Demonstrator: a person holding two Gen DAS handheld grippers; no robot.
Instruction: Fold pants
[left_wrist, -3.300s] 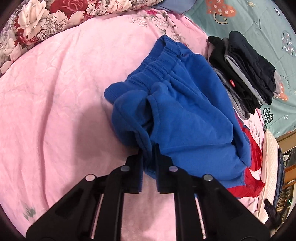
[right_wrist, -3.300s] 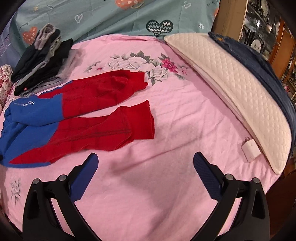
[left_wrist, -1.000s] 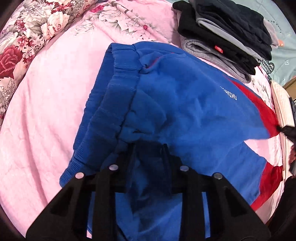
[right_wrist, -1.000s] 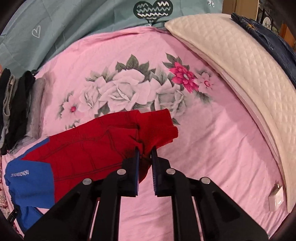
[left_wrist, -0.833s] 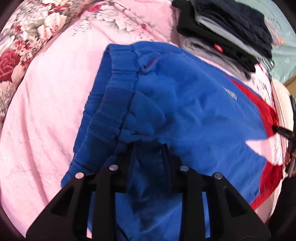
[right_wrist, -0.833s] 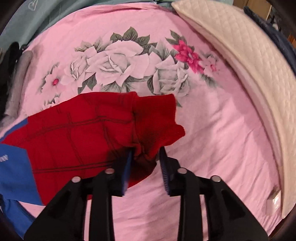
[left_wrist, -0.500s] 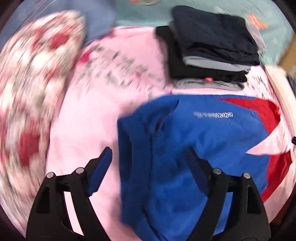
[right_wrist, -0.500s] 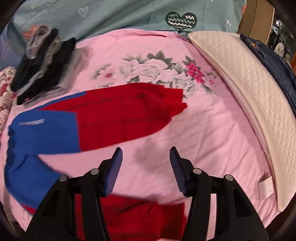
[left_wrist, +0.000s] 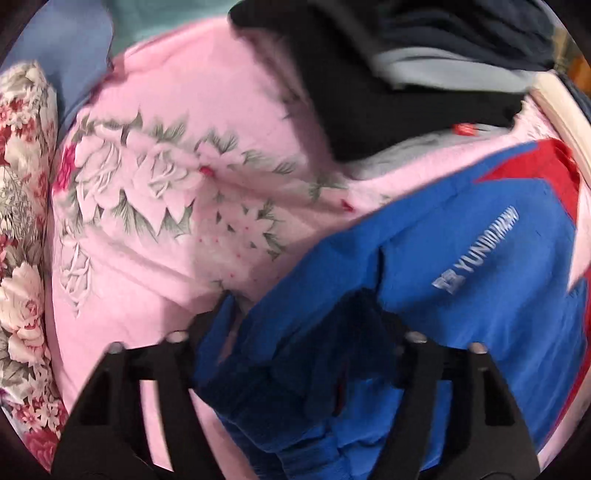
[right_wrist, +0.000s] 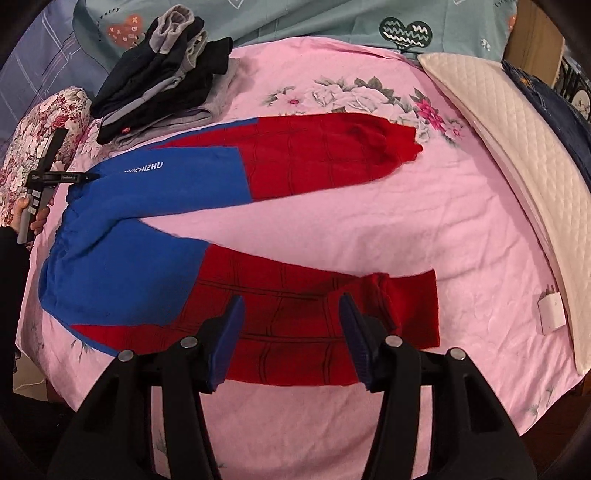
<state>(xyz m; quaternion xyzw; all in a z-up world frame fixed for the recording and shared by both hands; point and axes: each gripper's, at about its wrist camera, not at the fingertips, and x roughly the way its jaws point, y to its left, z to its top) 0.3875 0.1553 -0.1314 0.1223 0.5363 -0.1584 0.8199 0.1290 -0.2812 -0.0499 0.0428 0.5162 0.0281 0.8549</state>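
Note:
The blue and red pants lie spread flat on the pink bed sheet, both red legs apart and pointing right. My right gripper is open and empty, just above the near red leg. My left gripper is open with the blue waistband bunched between its fingers; the jaws stand wide apart and do not pinch the cloth. The left gripper also shows in the right wrist view at the waistband's far corner.
A stack of folded dark and grey clothes sits on the sheet behind the pants. A floral pillow lies at the left. A long quilted cream pillow runs along the right edge, with a small white charger beside it.
Both grippers let go of the pants and opened. The pants went from bunched to spread flat with legs apart. The right gripper pulled back over the near leg; the left stays at the waistband.

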